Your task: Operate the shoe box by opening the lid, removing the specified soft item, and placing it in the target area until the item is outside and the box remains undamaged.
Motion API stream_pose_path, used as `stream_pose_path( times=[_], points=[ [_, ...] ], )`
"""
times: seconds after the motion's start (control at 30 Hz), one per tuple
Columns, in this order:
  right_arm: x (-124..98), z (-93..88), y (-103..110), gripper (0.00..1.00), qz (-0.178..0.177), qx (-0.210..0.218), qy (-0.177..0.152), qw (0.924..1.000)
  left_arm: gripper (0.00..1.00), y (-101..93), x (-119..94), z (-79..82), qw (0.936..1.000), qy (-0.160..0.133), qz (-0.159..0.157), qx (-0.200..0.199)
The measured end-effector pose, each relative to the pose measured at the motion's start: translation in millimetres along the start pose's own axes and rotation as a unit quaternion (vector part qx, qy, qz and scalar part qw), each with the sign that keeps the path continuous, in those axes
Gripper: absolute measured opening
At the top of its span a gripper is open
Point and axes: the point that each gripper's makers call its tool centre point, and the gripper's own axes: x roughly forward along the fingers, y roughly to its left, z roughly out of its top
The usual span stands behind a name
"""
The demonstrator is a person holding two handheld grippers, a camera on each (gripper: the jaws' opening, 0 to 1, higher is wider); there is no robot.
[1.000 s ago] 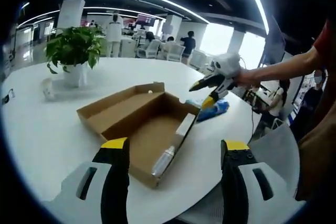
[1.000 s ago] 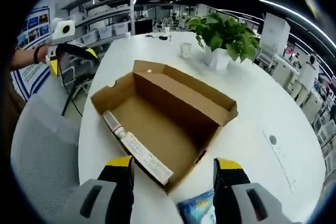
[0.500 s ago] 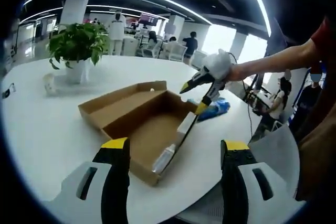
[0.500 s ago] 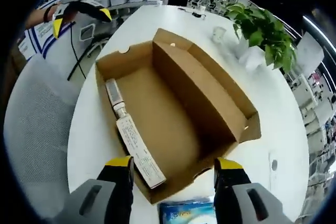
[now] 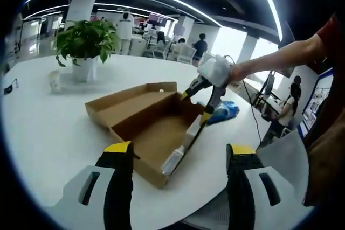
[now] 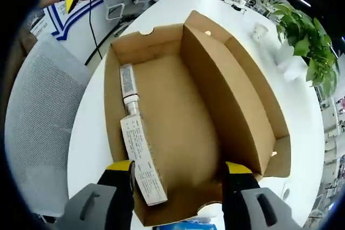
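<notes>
The brown cardboard shoe box [image 5: 141, 124] lies open on the white round table [image 5: 48, 127], its lid folded back along the far side. My right gripper [image 6: 178, 168] hovers open over the box's near end [image 6: 183, 117], with nothing between its jaws; it enters the left gripper view [image 5: 195, 107] from the right. A white tube with a printed paper strip [image 6: 135, 144] lies along one inner wall. A blue soft packet [image 5: 223, 112] rests on the table just outside the box. My left gripper [image 5: 179, 152] stands open, short of the box.
A potted green plant [image 5: 86, 41] and a small white cup [image 5: 54, 81] stand at the table's far side. A grey mesh chair [image 6: 43, 122] sits by the table edge. A person's arm [image 5: 280, 60] reaches in from the right. Desks and people fill the background.
My right gripper has moved from above the blue packet to over the box's interior, still open. The box and packet have not moved; the left gripper has barely shifted.
</notes>
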Motion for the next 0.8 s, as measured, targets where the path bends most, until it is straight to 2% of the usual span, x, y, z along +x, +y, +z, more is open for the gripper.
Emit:
stream_pose_path(
  times=[0.27, 0.33, 0.57, 0.67, 0.73, 0.8],
  points=[
    [-0.5, 0.1, 1.8, 0.65, 0.001, -0.013, -0.001, 0.9999, 0.70, 0.1, 2.4, -1.9, 1.0000, -0.001, 0.000, -0.006],
    [-1.5, 0.4, 3.8, 0.62, 0.003, -0.025, 0.002, 0.9997, 0.70, -0.7, 3.0, -1.9, 1.0000, -0.001, -0.001, -0.004],
    [1.5, 6.4, 16.1, 0.58, 0.042, -0.037, 0.005, 0.9984, 0.70, -1.3, 4.0, 0.4, 1.0000, -0.002, -0.003, -0.002],
    [5.9, 6.0, 22.0, 0.56, 0.055, -0.047, 0.017, 0.9972, 0.70, 1.3, 3.2, 1.3, 1.0000, -0.003, -0.001, -0.003],
    [3.2, 8.5, 16.7, 0.59, 0.043, -0.059, 0.014, 0.9973, 0.70, 2.4, 2.4, 1.4, 1.0000, -0.003, 0.000, -0.003],
    [1.7, 4.7, 13.1, 0.58, 0.039, -0.061, 0.018, 0.9972, 0.70, 2.7, 1.5, 2.3, 1.0000, -0.004, 0.001, -0.003]
  ],
)
